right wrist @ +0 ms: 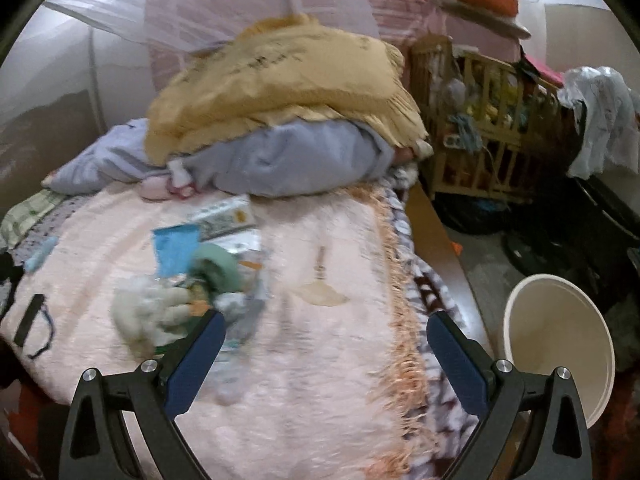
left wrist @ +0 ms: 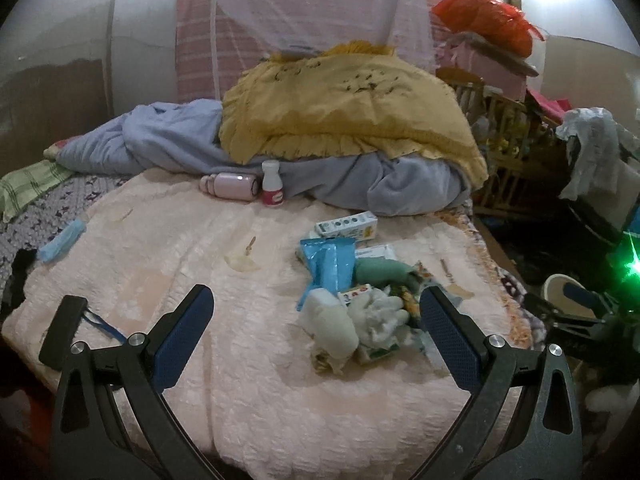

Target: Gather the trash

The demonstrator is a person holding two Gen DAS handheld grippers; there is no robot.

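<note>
A pile of trash (left wrist: 360,300) lies on the pink bedspread (left wrist: 200,280): crumpled white tissues (left wrist: 376,320), a blue wrapper (left wrist: 328,264), small cartons (left wrist: 348,226) and a green roll (left wrist: 380,272). My left gripper (left wrist: 316,312) is open and empty, just in front of the pile. My right gripper (right wrist: 326,334) is open and empty over the bed's right side; the pile (right wrist: 180,292) is by its left finger. A white bin (right wrist: 560,344) stands on the floor right of the bed.
A pink bottle (left wrist: 232,186) and a small white bottle (left wrist: 272,182) lie by the blue and yellow bedding (left wrist: 340,120). A blue face mask (left wrist: 62,242) and a black strap (left wrist: 64,332) lie at left. A wooden crib (right wrist: 480,120) stands at right.
</note>
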